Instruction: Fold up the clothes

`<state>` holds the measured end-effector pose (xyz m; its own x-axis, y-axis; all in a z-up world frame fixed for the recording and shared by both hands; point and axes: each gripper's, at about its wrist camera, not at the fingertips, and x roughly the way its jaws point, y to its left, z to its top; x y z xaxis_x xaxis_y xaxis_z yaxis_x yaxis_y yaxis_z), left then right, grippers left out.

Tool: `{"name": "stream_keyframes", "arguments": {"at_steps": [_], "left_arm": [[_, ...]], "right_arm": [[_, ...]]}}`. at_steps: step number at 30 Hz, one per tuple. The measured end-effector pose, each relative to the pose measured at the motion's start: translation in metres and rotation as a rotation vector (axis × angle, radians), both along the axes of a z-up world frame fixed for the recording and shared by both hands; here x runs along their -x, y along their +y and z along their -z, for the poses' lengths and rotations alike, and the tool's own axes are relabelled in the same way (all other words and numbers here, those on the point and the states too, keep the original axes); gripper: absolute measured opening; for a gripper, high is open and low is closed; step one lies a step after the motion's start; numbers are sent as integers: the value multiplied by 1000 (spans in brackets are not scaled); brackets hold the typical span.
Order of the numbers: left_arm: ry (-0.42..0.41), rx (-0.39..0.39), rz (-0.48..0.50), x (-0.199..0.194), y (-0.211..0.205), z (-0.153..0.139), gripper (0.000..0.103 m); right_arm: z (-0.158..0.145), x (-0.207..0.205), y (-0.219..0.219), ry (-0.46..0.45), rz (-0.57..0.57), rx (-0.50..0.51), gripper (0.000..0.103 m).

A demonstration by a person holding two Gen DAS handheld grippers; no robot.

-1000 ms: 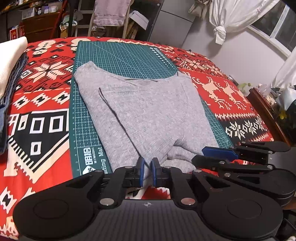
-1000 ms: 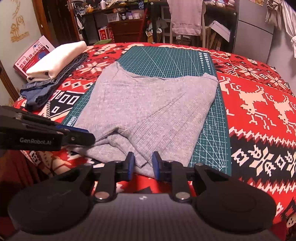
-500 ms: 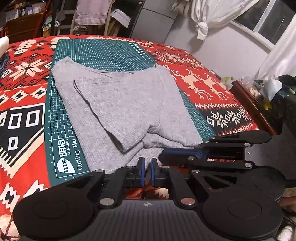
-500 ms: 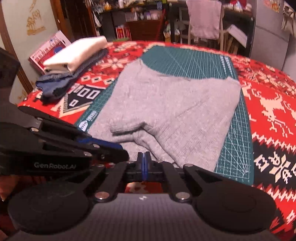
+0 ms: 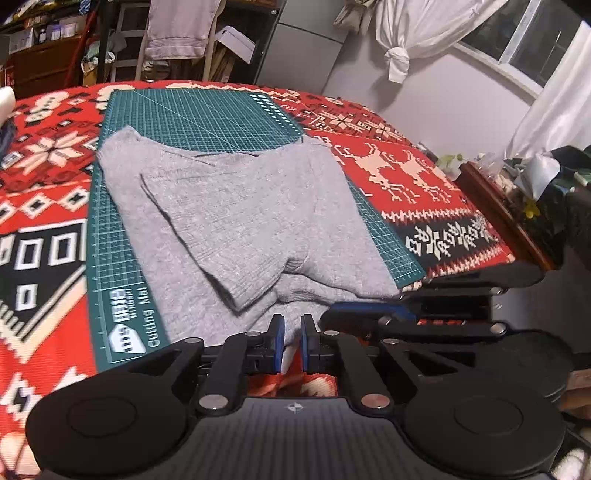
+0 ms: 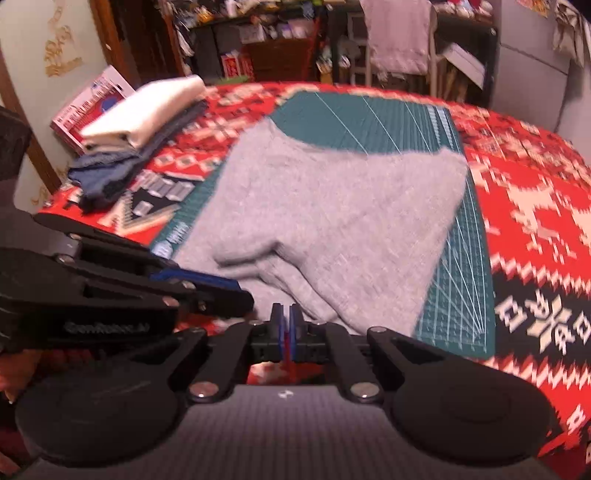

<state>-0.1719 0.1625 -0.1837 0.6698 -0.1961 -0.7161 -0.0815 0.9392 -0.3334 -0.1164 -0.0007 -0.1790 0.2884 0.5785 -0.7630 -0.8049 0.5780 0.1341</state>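
Observation:
A grey knit sweater (image 5: pixel 251 214) lies on a green cutting mat (image 5: pixel 199 114), both sleeves folded in over the body. Its hem is nearest me. My left gripper (image 5: pixel 291 336) is at the hem's middle, blue pads close together with grey fabric pinched between them. Just to its right, my right gripper (image 5: pixel 332 314) reaches in sideways at the same hem. In the right wrist view the sweater (image 6: pixel 332 206) is motion-blurred. There the right gripper (image 6: pixel 286 325) has its pads nearly touching at the hem edge, and the left gripper (image 6: pixel 236 291) sits beside it on the left.
The mat (image 6: pixel 369 114) lies on a red patterned blanket (image 6: pixel 535 206). Folded clothes (image 6: pixel 147 107) are stacked at the far left by a pink box (image 6: pixel 96 96). A wooden side table (image 5: pixel 495 206) stands right of the bed. Shelves and a chair with a draped garment (image 5: pixel 177 26) stand behind.
The right gripper went from open to shut at the hem. Both grippers shifted toward each other along the near edge, and the hem there bunched up.

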Motion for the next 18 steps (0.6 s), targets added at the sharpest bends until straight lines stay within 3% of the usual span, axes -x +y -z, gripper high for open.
{"name": "stream_keyframes", "arguments": {"at_steps": [13,18], "left_arm": [[11,-35,13,0,-6,0,7],[20,0,-17,12,11,-11,7]], "right_arm": [[-2,-16,-23,29,88,14,3],[-3,-18,-31,65,102,18,3]]}}
